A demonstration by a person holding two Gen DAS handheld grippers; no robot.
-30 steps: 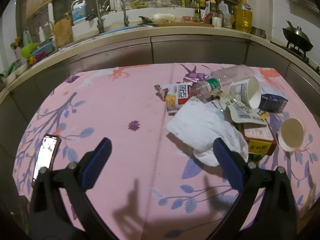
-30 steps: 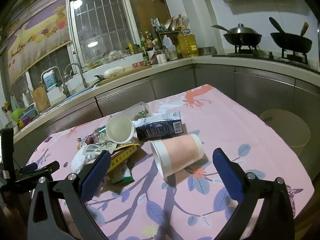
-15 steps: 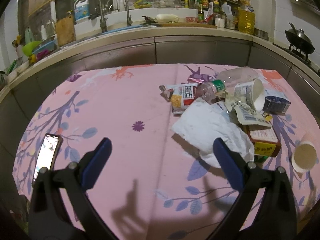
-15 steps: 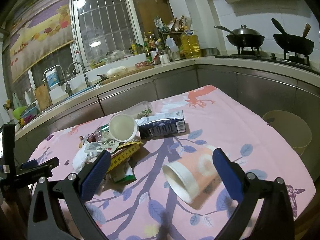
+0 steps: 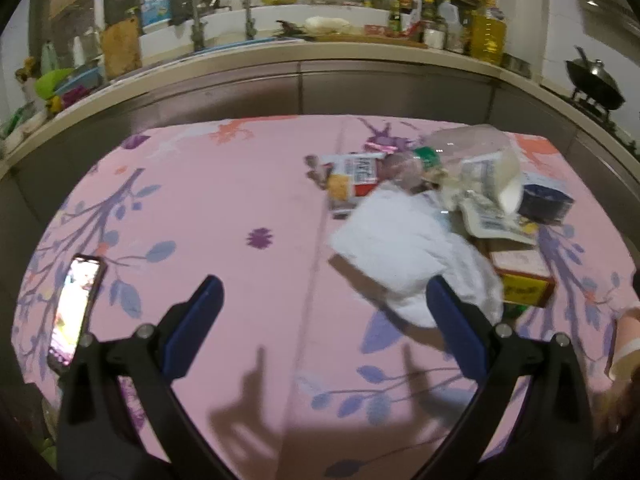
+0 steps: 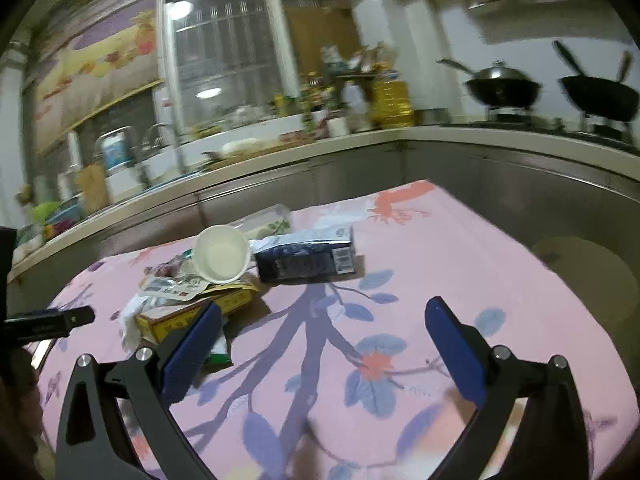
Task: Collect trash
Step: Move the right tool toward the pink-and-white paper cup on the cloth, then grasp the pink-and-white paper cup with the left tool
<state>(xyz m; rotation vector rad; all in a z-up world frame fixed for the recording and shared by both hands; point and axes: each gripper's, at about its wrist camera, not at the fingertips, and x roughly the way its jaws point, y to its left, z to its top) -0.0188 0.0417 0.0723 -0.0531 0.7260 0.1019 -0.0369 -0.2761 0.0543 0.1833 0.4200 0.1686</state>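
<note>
Pink tablecloth [image 5: 224, 208] ahead holds piled trash. Both grippers, left [image 5: 324, 320] and right [image 6: 324, 344], gape empty. Soft, light napkin [image 5: 404, 256] by the left one's right finger: probably pinch its edge.

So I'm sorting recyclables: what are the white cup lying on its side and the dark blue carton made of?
The white cup lying on its side looks like matte paper: thin rolled rim, dull inside. The dark blue carton seems printed paperboard: sharp folded edges, slight sheen, barcode on its end. Any lining cannot be told.

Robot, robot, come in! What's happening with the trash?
Both jaws open, empty. Trash pile on pink tablecloth, untouched. Phone lies left, clear of pile.
</note>
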